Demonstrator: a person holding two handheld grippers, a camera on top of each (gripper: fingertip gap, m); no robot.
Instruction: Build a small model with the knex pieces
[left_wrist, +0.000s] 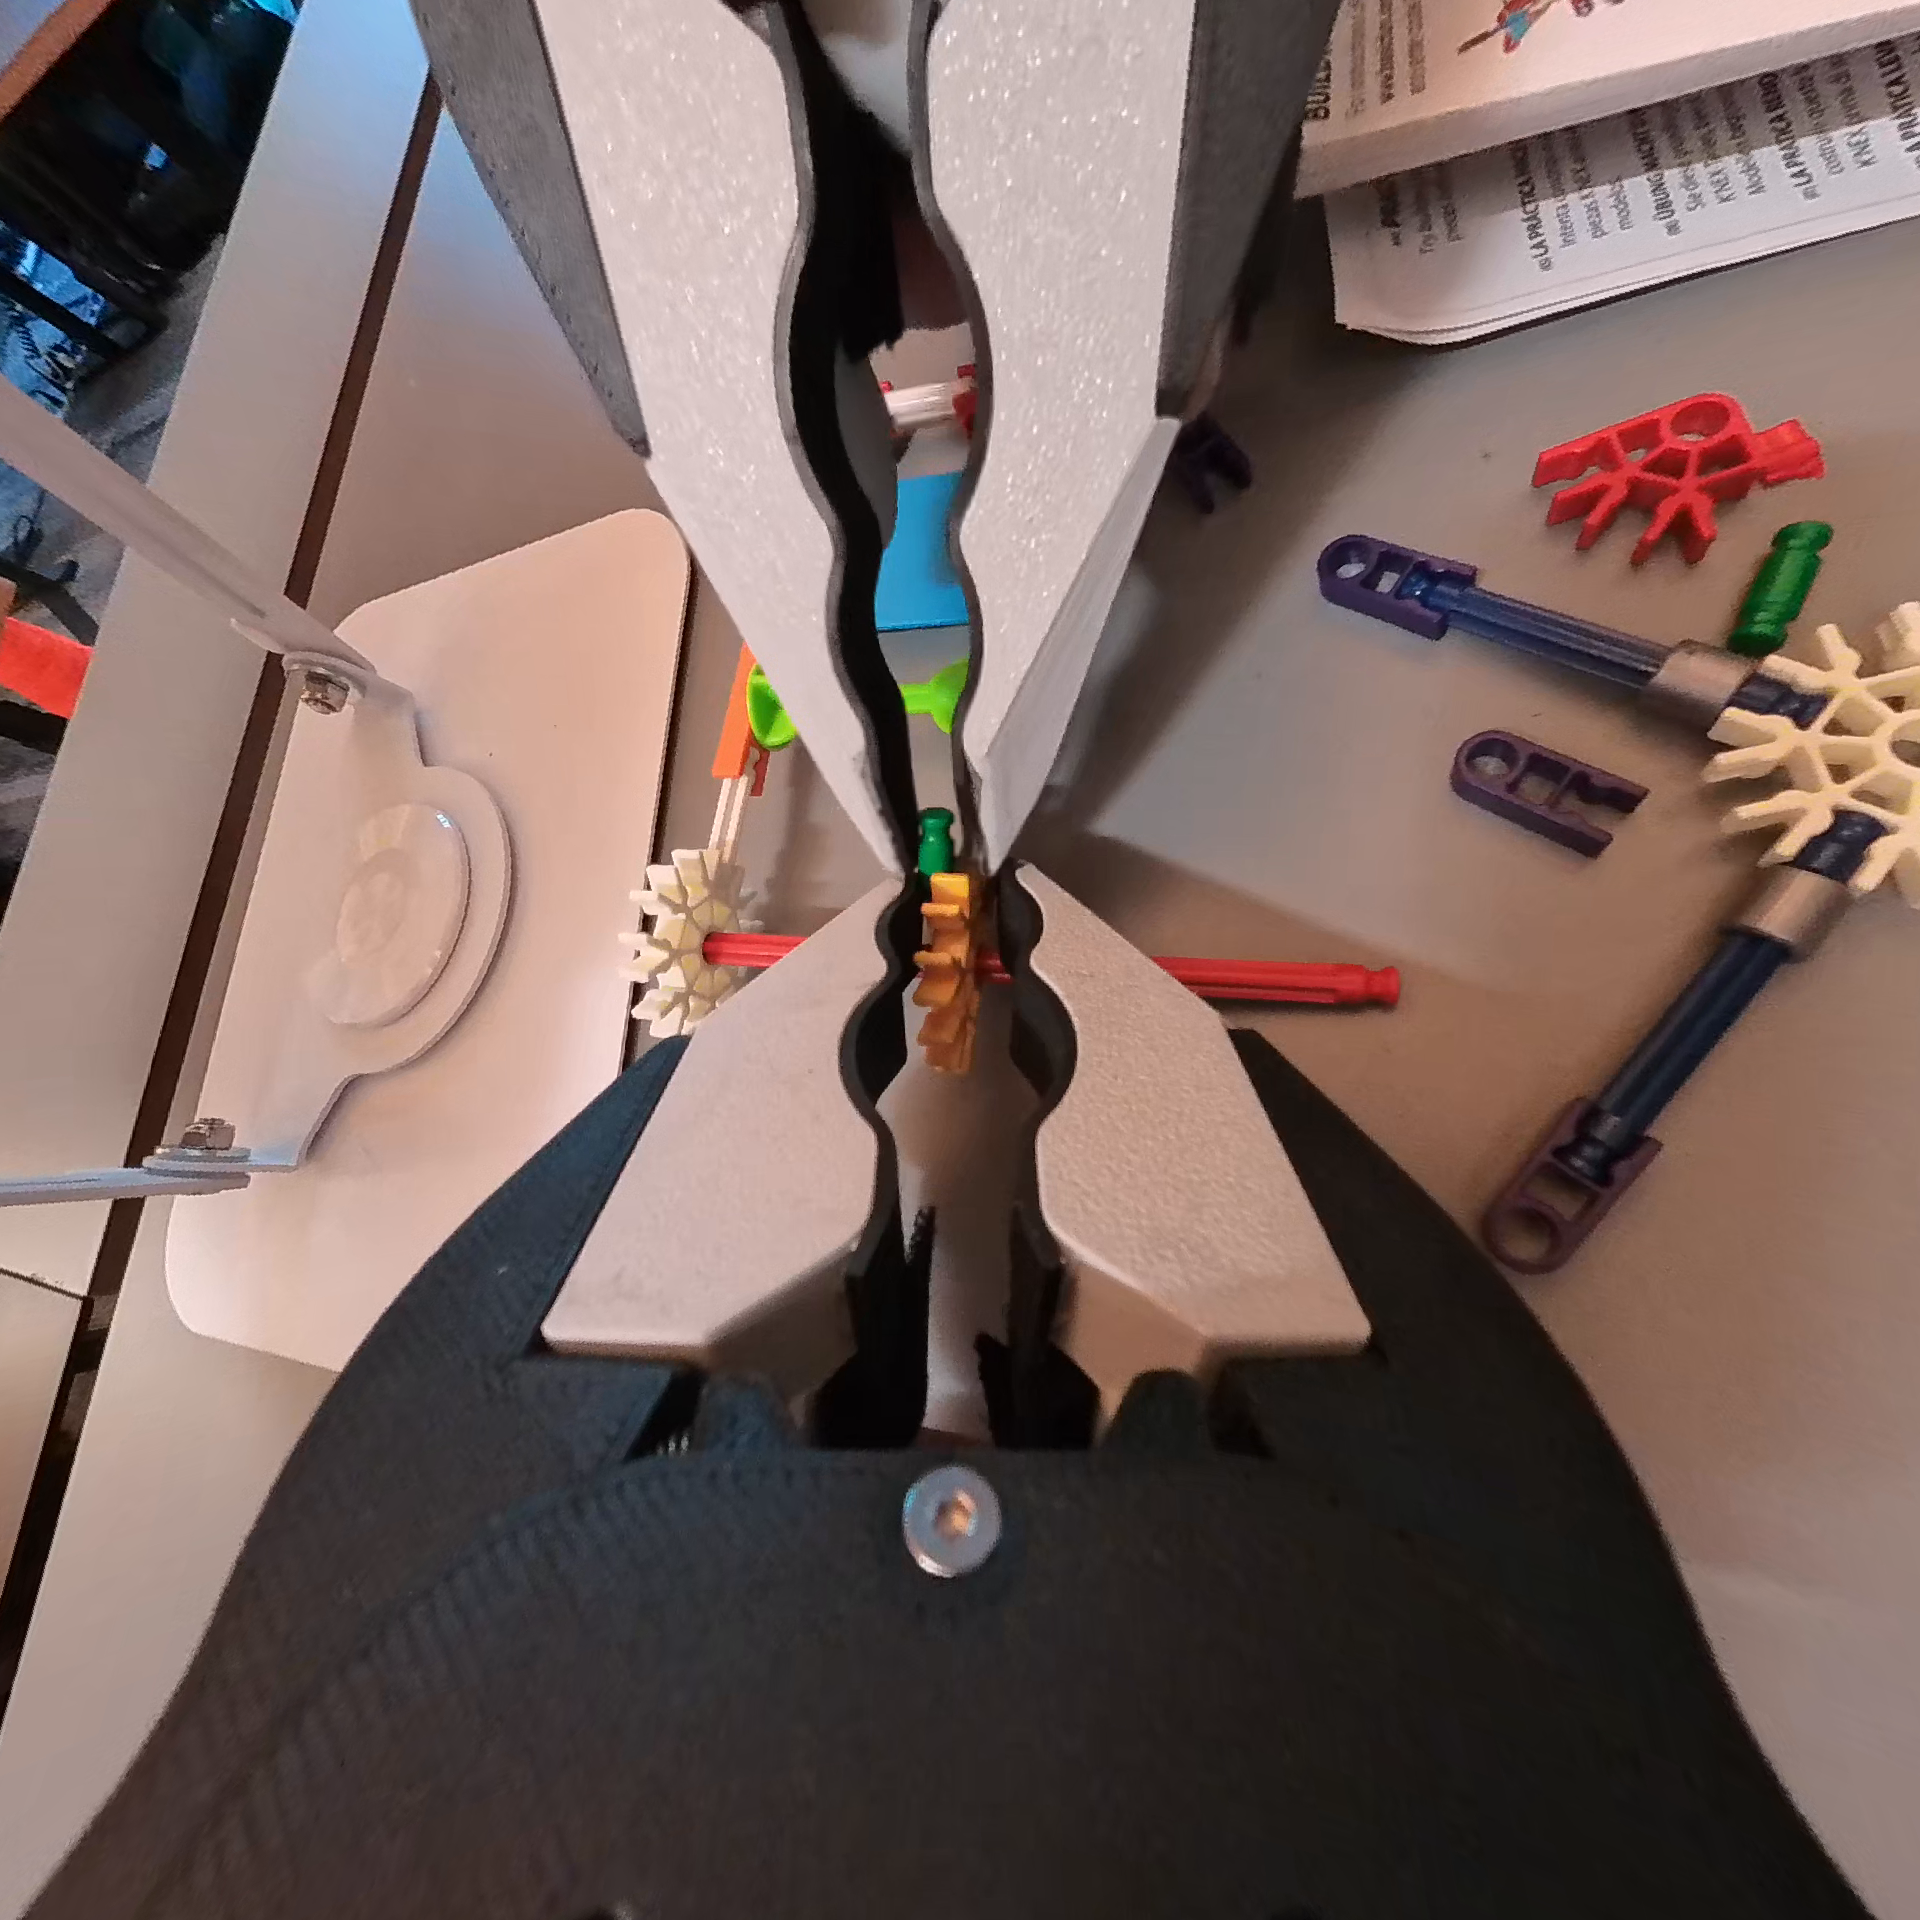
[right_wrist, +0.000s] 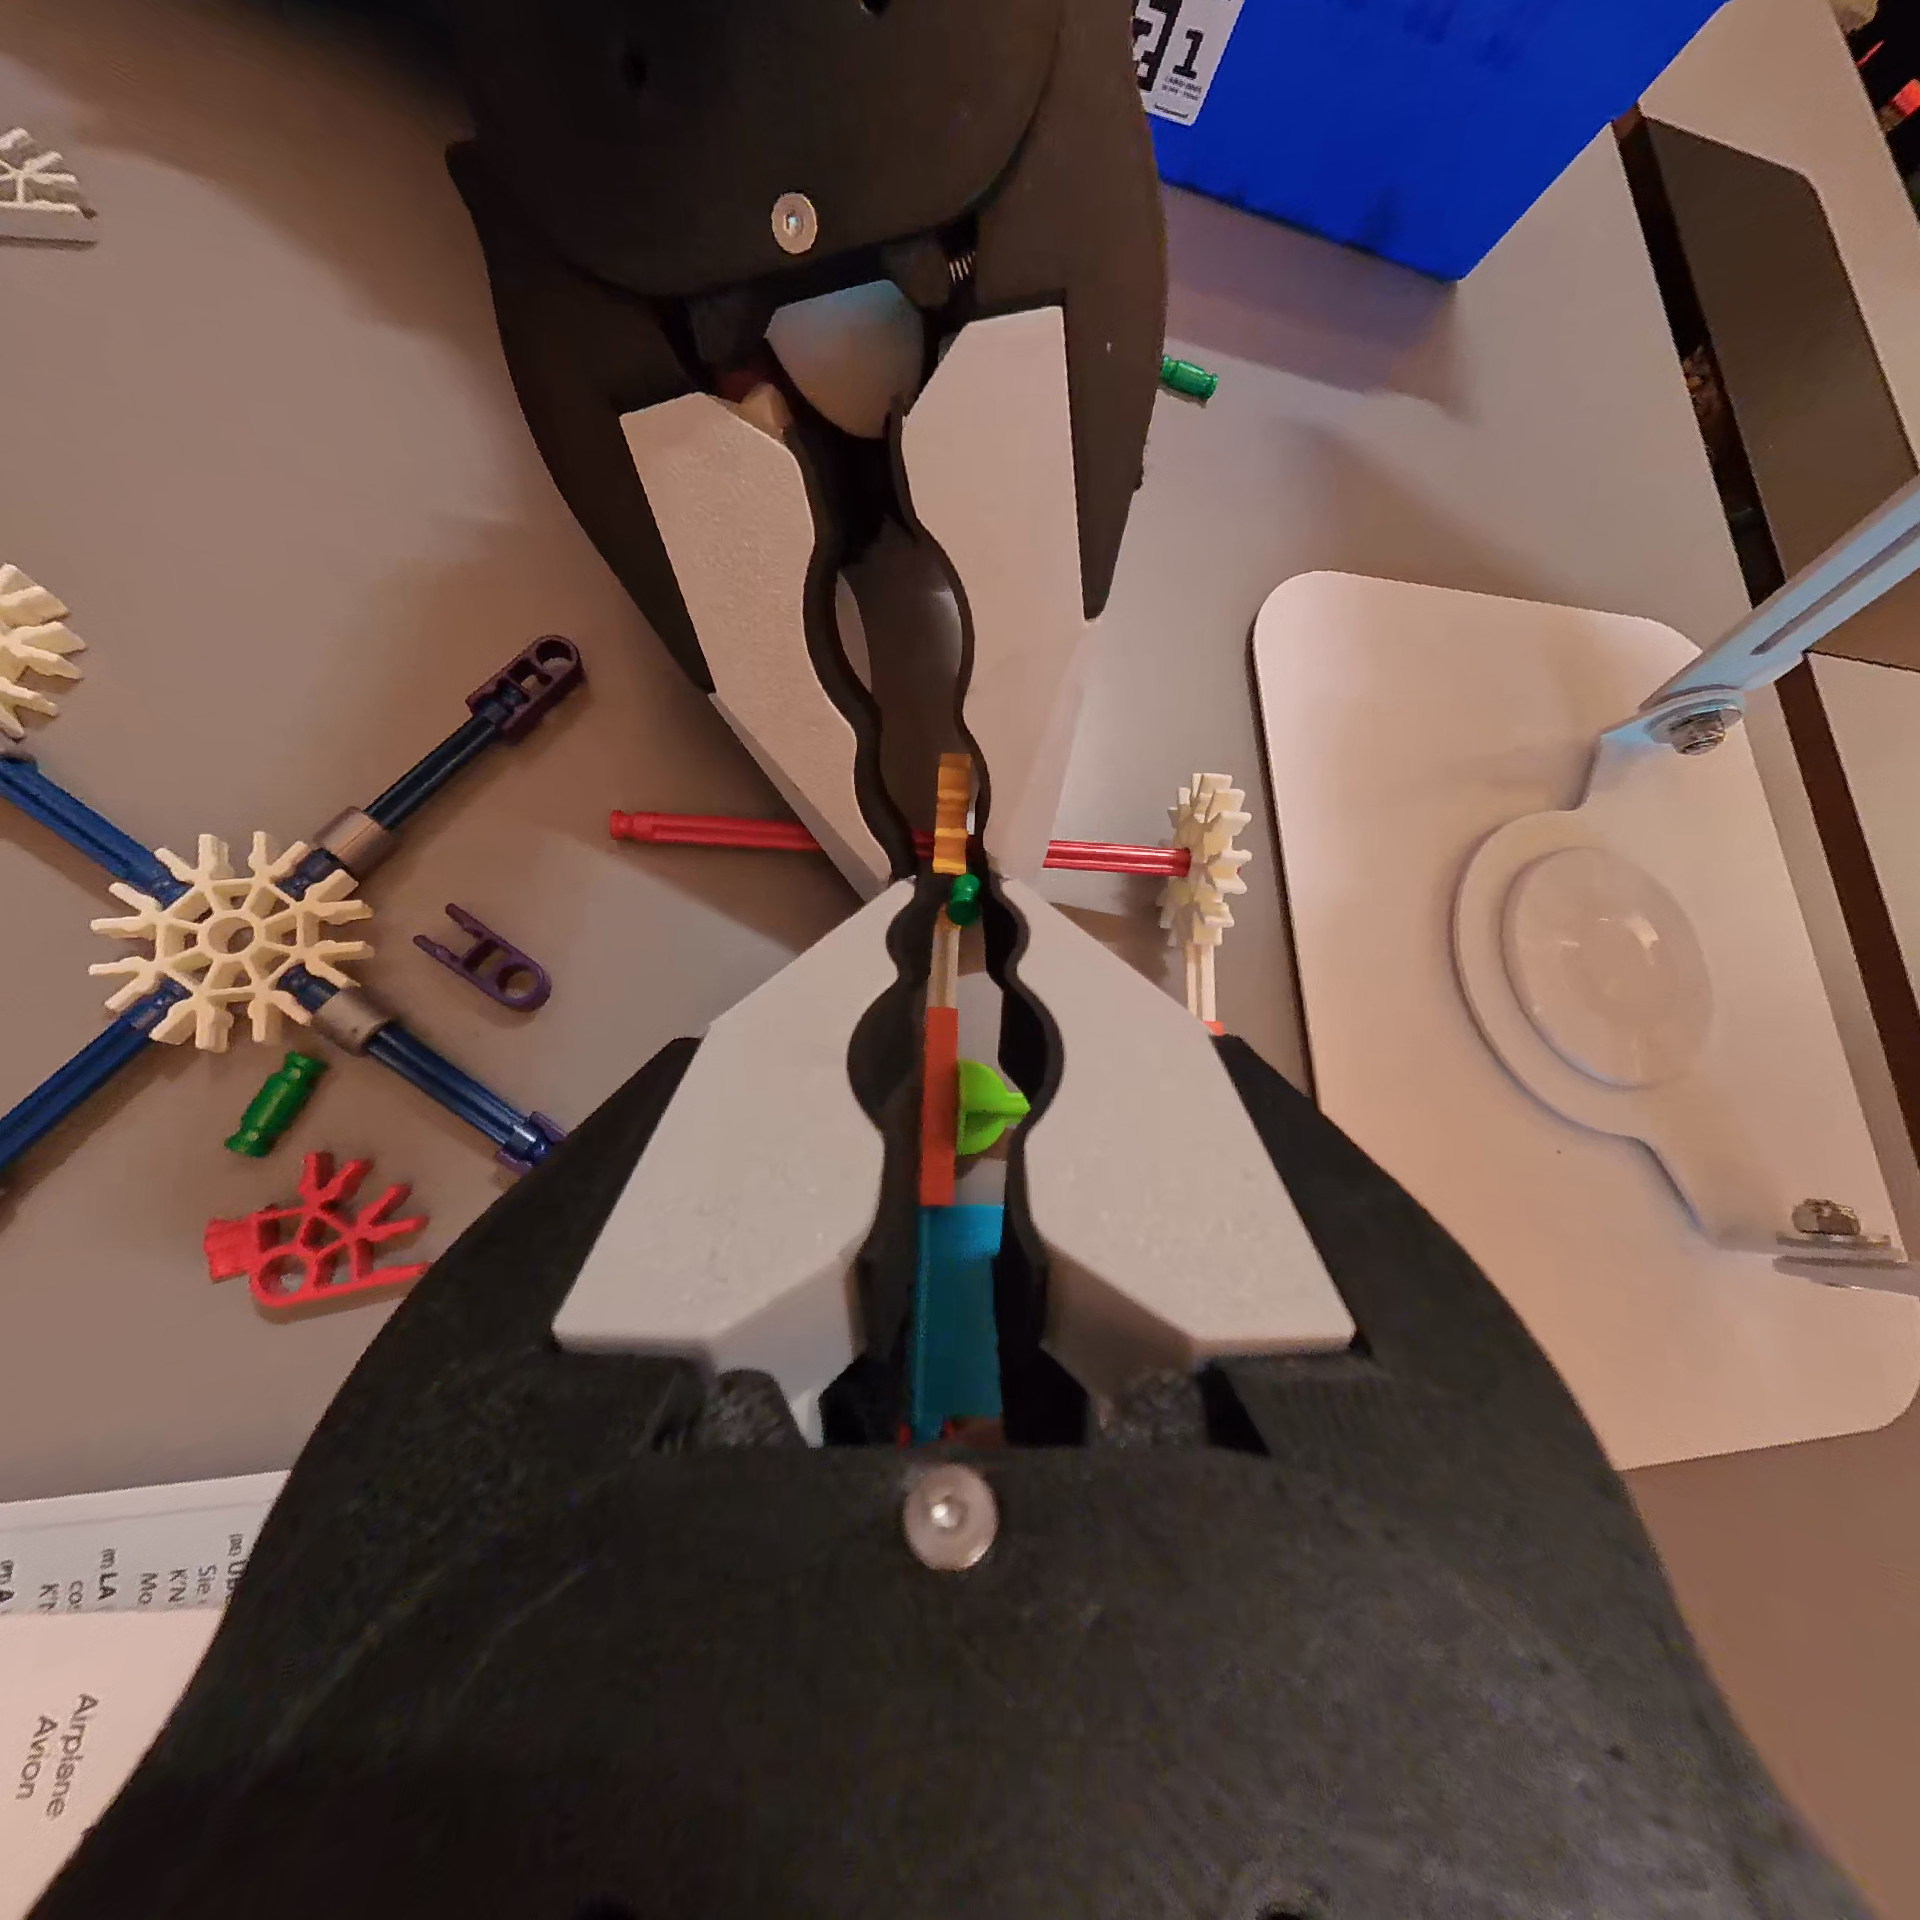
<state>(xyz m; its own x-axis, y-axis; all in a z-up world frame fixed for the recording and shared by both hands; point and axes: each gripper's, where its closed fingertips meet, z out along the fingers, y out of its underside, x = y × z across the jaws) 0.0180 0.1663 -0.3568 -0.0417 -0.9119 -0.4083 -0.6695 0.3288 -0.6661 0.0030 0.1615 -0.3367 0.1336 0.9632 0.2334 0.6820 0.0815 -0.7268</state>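
Blue bin (right_wrist: 1403, 125): right view only.

Left gripper (left_wrist: 948, 883) and right gripper (right_wrist: 951, 883) closed; tips meeting.

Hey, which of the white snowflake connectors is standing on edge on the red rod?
The small white snowflake at the red rod's end, beside the plate. The other snowflake lies flat among blue rods.

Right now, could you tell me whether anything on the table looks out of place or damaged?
Nothing looks damaged or spilled. Loose toy pieces lie scattered: a red connector, a green peg and a purple clip. Both grippers, left and right, meet tip to tip over the orange gear.
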